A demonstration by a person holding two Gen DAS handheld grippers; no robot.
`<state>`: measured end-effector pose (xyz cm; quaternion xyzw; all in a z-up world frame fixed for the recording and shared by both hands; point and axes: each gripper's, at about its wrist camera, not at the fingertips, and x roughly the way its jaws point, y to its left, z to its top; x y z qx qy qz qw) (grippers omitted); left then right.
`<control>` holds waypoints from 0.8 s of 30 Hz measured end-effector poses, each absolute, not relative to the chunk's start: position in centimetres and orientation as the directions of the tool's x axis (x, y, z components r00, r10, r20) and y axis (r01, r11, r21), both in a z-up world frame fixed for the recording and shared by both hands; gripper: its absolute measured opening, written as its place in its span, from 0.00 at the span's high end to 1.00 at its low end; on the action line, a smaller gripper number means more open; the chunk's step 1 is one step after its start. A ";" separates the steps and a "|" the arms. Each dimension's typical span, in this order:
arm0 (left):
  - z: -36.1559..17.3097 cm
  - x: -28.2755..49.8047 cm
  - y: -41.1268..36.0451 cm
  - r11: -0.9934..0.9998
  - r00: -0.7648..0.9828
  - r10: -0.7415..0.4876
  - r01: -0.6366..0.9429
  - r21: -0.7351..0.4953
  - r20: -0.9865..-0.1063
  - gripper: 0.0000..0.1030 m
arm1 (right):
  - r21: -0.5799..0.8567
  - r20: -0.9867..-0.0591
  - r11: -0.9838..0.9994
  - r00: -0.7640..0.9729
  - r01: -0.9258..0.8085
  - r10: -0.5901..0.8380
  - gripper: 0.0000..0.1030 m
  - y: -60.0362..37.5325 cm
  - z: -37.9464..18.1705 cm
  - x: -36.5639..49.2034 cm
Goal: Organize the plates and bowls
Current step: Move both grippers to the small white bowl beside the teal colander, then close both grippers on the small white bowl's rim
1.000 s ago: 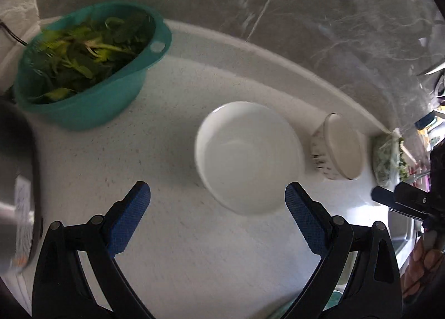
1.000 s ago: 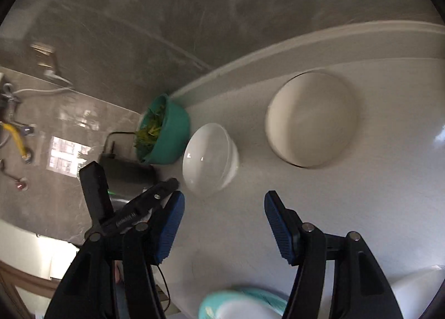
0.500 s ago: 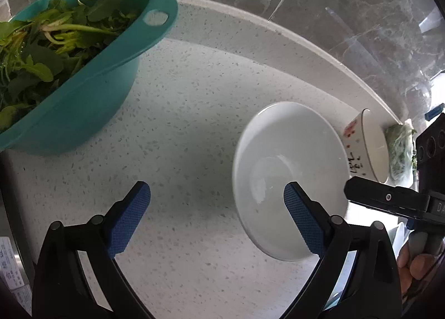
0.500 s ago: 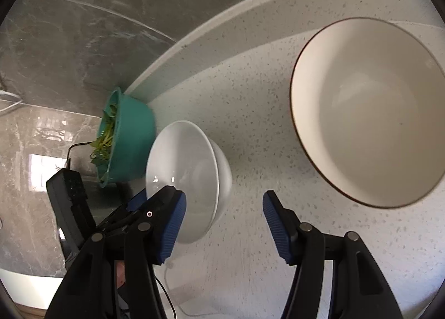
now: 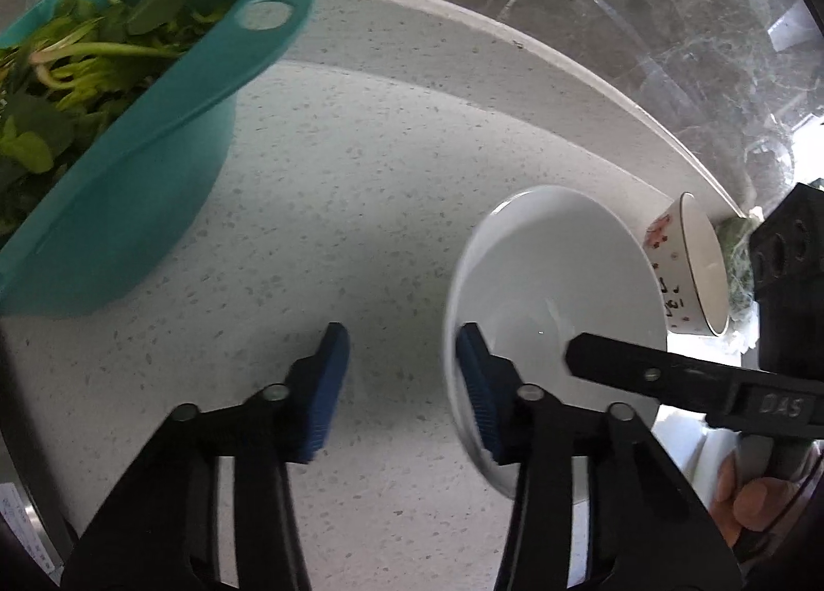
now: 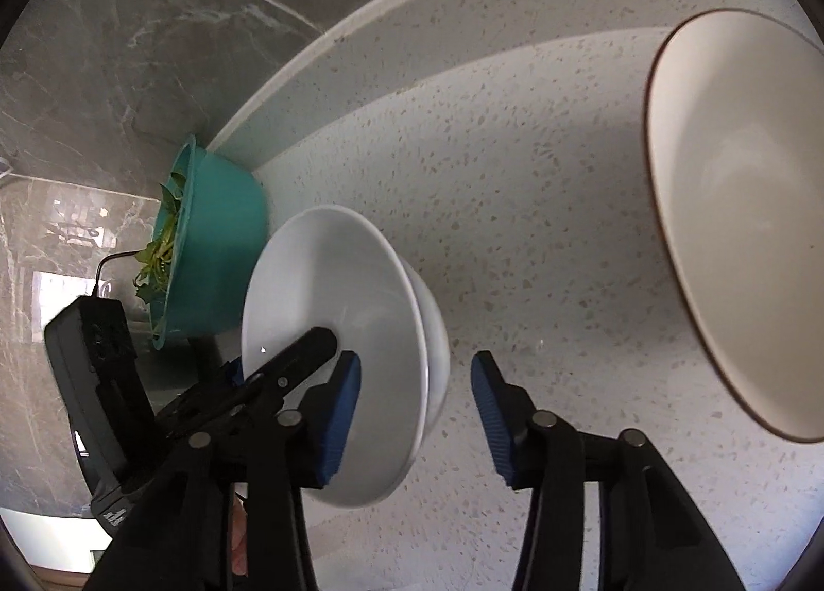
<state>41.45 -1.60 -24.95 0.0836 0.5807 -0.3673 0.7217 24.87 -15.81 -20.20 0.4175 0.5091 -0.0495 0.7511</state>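
The white bowl (image 5: 553, 292) sits on the speckled counter (image 5: 329, 209) at about four o'clock in the left wrist view, and both grippers are working its rim from opposite sides. The left gripper (image 5: 401, 385) is partly open with its jaws closing: its right-hand pad lies inside the bowl against the near wall, its left-hand pad stands outside over bare counter, so the rim is between them — but a clear gap remains and the pads do not clamp it. The right gripper (image 6: 414, 423) is likewise partly open and closing, its left-hand pad inside the same bowl (image 6: 335, 333) and its other pad outside over the counter; the rim lies between them, not pinched. In the right wrist view the bowl is at about eight o'clock, with a cream bowl with a dark rim (image 6: 747, 209) well apart at three o'clock. A teal colander of greens (image 5: 118, 127) stands at ten o'clock of the left view, and a small patterned cup (image 5: 690, 266) just beside the white bowl at three o'clock.
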 end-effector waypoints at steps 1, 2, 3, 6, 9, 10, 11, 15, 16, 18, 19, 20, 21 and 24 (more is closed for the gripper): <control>-24.9 41.4 -1.8 0.705 0.052 -0.438 0.639 -0.307 -0.897 0.72 | 0.578 -0.805 0.644 0.477 0.501 0.352 0.65 -15.8 -20.3 24.9; -24.8 41.2 -1.9 0.694 0.051 -0.440 0.652 -0.304 -0.897 0.77 | 0.580 -0.804 0.642 0.477 0.501 0.355 0.71 -15.8 -20.5 24.9; -24.7 41.0 -2.1 0.686 0.051 -0.438 0.665 -0.297 -0.897 0.81 | 0.583 -0.803 0.638 0.477 0.503 0.358 0.73 -15.8 -20.6 24.9; -24.6 40.9 -2.6 0.668 0.038 -0.444 0.680 -0.303 -0.895 0.90 | 0.580 -0.805 0.636 0.477 0.508 0.353 0.80 -15.8 -20.9 25.1; -24.6 40.8 -3.0 0.661 0.041 -0.442 0.690 -0.295 -0.896 0.91 | 0.576 -0.808 0.638 0.472 0.511 0.352 0.83 -15.8 -21.0 25.0; -24.3 40.8 -2.6 0.660 0.039 -0.446 0.689 -0.300 -0.894 0.91 | 0.577 -0.808 0.637 0.473 0.512 0.352 0.84 -15.8 -21.0 24.9; -24.3 40.8 -2.5 0.657 0.037 -0.448 0.691 -0.301 -0.893 0.92 | 0.578 -0.808 0.634 0.473 0.514 0.352 0.84 -15.9 -21.0 24.9; -24.2 40.6 -3.2 0.655 0.042 -0.442 0.698 -0.290 -0.896 0.92 | 0.581 -0.805 0.630 0.476 0.516 0.353 0.84 -15.9 -21.0 24.7; -24.1 40.5 -3.3 0.656 0.042 -0.441 0.697 -0.290 -0.897 0.92 | 0.580 -0.806 0.630 0.476 0.516 0.352 0.84 -15.8 -20.9 24.7; -24.0 40.5 -3.3 0.655 0.044 -0.443 0.698 -0.290 -0.895 0.92 | 0.578 -0.806 0.633 0.481 0.515 0.345 0.84 -15.7 -20.7 24.5; -23.6 40.5 -3.3 0.655 0.045 -0.444 0.698 -0.290 -0.895 0.92 | 0.578 -0.806 0.634 0.481 0.514 0.345 0.84 -15.5 -20.6 24.7; -23.4 40.4 -3.2 0.655 0.046 -0.445 0.697 -0.291 -0.894 0.92 | 0.578 -0.806 0.634 0.481 0.513 0.345 0.84 -15.4 -20.4 24.7; -23.2 40.3 -3.2 0.654 0.046 -0.446 0.698 -0.291 -0.894 0.92 | 0.578 -0.805 0.635 0.482 0.512 0.344 0.84 -15.4 -20.2 24.6; -22.4 40.2 -2.9 0.651 0.038 -0.453 0.697 -0.301 -0.891 0.92 | 0.573 -0.808 0.644 0.480 0.508 0.340 0.84 -15.3 -19.4 24.3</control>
